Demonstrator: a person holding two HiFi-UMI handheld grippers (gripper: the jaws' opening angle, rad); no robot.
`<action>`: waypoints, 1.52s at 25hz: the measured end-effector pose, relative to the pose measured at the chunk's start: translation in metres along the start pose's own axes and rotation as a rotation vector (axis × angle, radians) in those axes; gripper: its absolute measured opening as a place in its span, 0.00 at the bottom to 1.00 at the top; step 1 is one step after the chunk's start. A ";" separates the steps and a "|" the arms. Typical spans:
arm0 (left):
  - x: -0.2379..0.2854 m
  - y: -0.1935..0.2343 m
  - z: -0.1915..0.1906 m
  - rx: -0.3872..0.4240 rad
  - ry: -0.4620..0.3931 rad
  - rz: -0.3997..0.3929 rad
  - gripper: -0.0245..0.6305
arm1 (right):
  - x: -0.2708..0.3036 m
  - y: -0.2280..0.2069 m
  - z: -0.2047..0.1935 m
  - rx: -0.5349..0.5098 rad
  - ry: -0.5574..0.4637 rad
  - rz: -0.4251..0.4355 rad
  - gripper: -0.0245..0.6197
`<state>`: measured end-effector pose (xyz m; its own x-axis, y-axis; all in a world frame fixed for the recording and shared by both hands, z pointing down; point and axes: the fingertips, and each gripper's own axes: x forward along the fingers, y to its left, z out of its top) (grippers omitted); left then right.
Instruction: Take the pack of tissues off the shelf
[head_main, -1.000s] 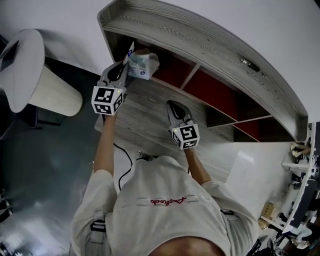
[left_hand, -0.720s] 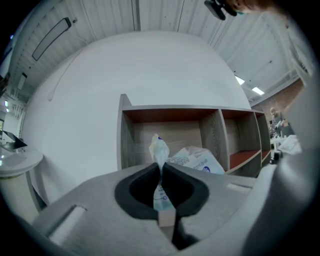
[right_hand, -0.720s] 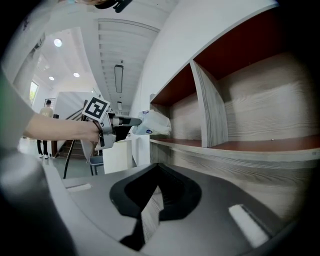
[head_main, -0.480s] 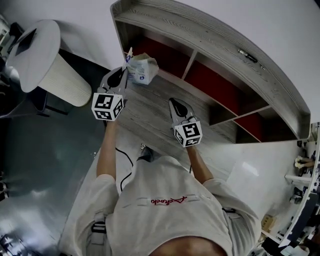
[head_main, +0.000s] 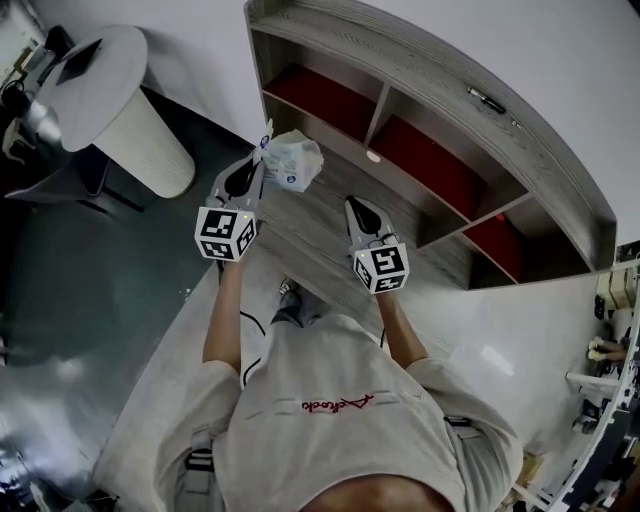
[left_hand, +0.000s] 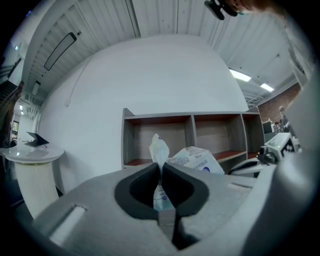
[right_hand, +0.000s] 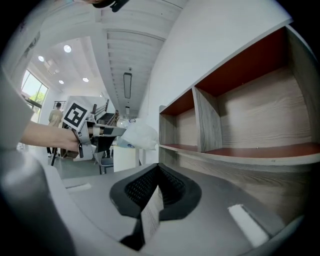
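The left gripper (head_main: 259, 158) was clamped on the crimped end flap of the pack of tissues (head_main: 291, 160), its jaws pressed together on the thin plastic while the rest of the pack stuck out beyond them. The pack hung in the air in front of the left compartment of the wooden shelf (head_main: 440, 95), clear of its boards. The right gripper (head_main: 354, 206) was held beside it, apart from the pack, its jaws together with nothing between them.
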<state>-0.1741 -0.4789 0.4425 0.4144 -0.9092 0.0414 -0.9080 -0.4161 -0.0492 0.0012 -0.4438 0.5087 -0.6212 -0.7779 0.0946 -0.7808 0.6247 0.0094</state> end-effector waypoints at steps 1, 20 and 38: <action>-0.007 -0.004 -0.003 -0.005 0.004 0.006 0.06 | -0.004 0.002 -0.001 0.000 -0.001 0.006 0.05; -0.099 -0.044 -0.050 -0.077 0.042 0.093 0.06 | -0.048 0.040 -0.015 -0.010 0.004 0.048 0.05; -0.123 -0.056 -0.062 -0.097 0.051 0.118 0.06 | -0.060 0.054 -0.011 -0.028 -0.011 0.071 0.05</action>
<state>-0.1783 -0.3427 0.5024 0.3034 -0.9485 0.0916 -0.9528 -0.3009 0.0400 -0.0033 -0.3627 0.5141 -0.6758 -0.7322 0.0846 -0.7327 0.6799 0.0310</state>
